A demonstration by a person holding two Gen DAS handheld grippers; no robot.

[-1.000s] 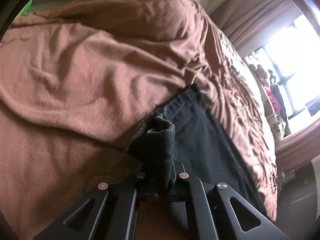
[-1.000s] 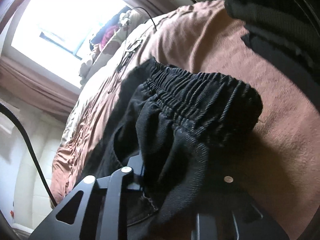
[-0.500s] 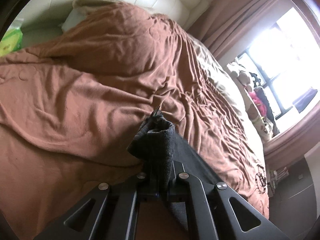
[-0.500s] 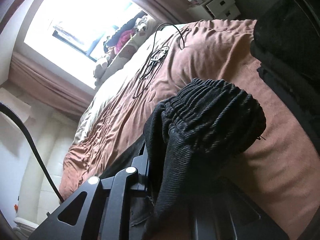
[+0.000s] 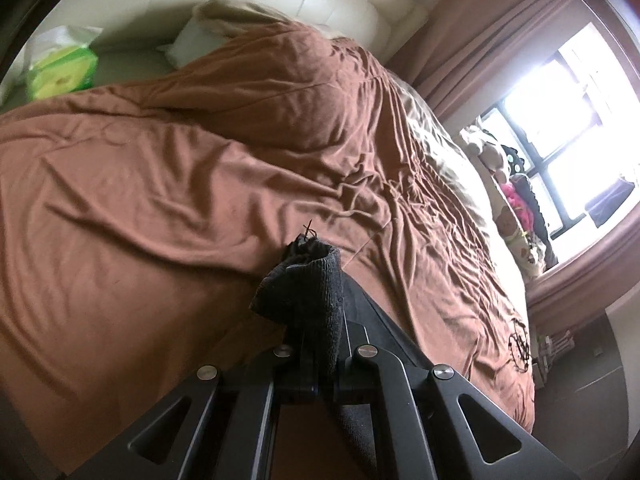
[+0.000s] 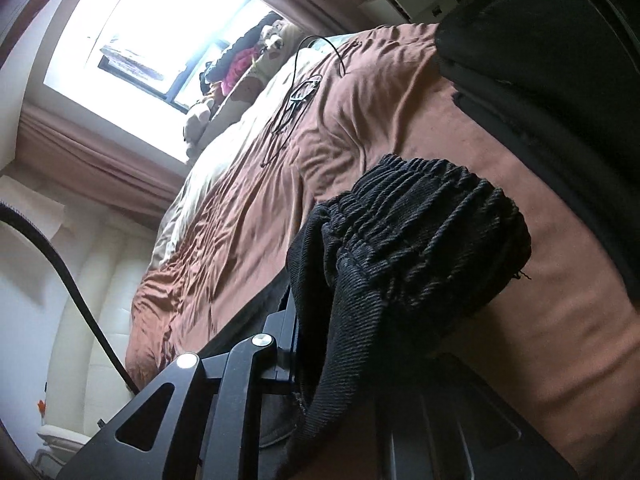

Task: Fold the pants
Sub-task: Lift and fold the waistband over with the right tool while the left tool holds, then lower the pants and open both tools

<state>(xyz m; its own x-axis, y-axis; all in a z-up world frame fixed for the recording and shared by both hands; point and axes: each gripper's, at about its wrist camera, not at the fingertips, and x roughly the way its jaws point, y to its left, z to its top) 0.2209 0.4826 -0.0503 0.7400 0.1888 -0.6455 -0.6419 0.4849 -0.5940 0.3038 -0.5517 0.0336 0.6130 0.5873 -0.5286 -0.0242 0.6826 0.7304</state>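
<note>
Daylight pours in through the window (image 6: pixel 160 36), blown out to plain white in both views. It rakes across the brown bedspread (image 5: pixel 200 184), throwing soft shadows into its wrinkles. The near black fabric sits dim and slightly blurred. Fisheye bending curves everything, and the corners go black.

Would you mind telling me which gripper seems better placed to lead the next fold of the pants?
Probably the left gripper: it pinches a small hem of the pants, while the right gripper is draped in the waistband.
</note>
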